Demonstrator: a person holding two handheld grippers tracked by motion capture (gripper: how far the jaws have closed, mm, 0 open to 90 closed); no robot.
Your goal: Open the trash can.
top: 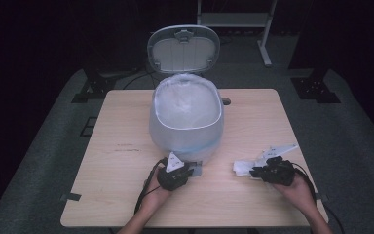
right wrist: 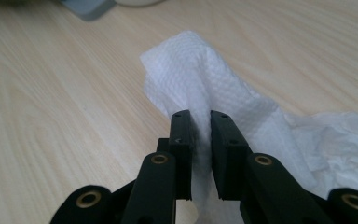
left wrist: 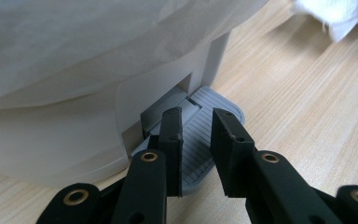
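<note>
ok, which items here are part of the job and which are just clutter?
In the job:
- white lined pedal bin, lid up
- grey ribbed foot pedal, under the shut left gripper
- crumpled white paper towel, pinched by the right gripper

Lying about:
- tape scrap on the wooden table

The surface point(top: 126, 195) is a pale wood top with rounded corners, standing on grey carpet point(top: 34, 161). A white pedal bin point(top: 187, 122), lined with a thin bag and with its lid tipped up, stands just toward twelve o'clock from the middle. Its grey pedal point(top: 196, 168) juts out low at the bin's six o'clock side, over the wood. A crumpled white paper towel point(top: 242, 167) lies at about four o'clock, well apart from the bin.
</note>
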